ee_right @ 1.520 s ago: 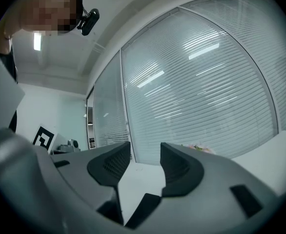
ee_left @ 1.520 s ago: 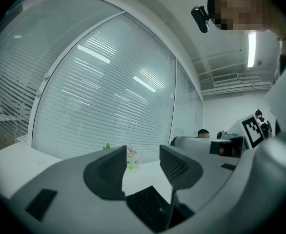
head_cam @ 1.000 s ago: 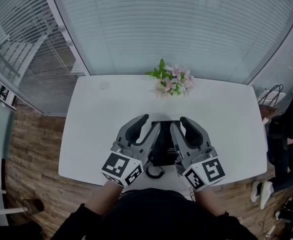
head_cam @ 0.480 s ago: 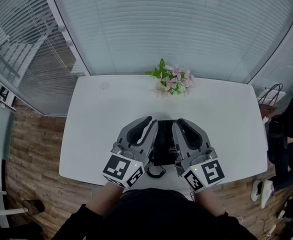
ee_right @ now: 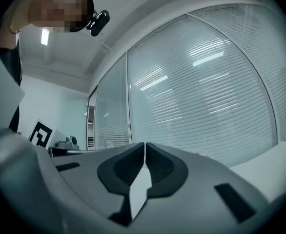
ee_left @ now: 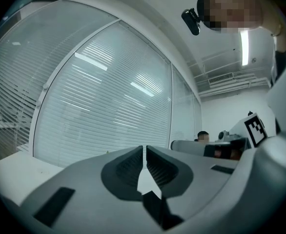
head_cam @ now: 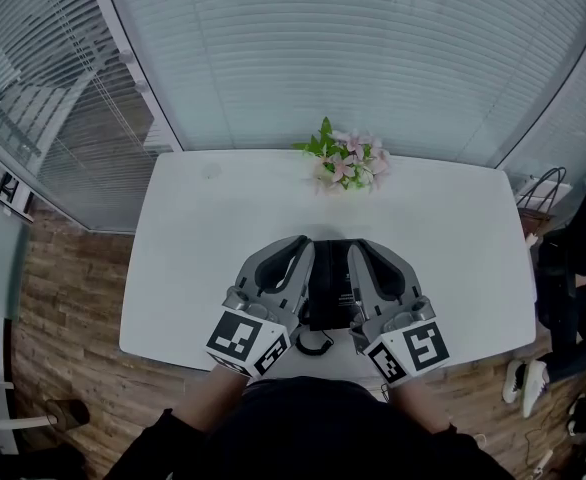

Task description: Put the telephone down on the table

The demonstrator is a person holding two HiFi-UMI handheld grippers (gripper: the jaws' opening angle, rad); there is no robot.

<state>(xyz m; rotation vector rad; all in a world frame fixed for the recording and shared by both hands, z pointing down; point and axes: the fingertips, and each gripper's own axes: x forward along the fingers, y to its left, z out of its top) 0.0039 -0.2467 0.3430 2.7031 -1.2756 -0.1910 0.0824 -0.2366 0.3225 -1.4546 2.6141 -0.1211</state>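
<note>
Desk (head_cam: 198, 238): white with rounded corners, its far edge close to a glass wall with closed blinds (head_cam: 323, 48); wood floor (head_cam: 63, 298) shows on the left and along the near side.
Telephone (head_cam: 328, 288): black, lying flat on the desk near the middle of the near edge, in the narrow space between the two tools.
Cord (head_cam: 311, 344): a black loop curling at the desk's near edge, just in front of the telephone.
Left tool (head_cam: 303, 244): level over the desk, just beside the telephone's left side, pointing towards the far edge. Its jaws have just been closing and now meet at the tips, with only a hairline slit between them. Nothing is held; only blinds and desk show past them.
Right tool (head_cam: 359, 247): level and just beside the telephone's right side, mirroring the left one. Its jaws have also just been closing and are now drawn together, gripping nothing.
Contact: whether either tool's side touches the telephone cannot be made out.
Flowers (head_cam: 345, 162): a small bunch of pink blooms and green leaves at the middle of the far edge, well apart from the telephone.
Person: forearms (head_cam: 211, 396) reach in from below behind the tools, above dark clothing.
Bag (head_cam: 541, 204): on the floor past the desk's right end.
</note>
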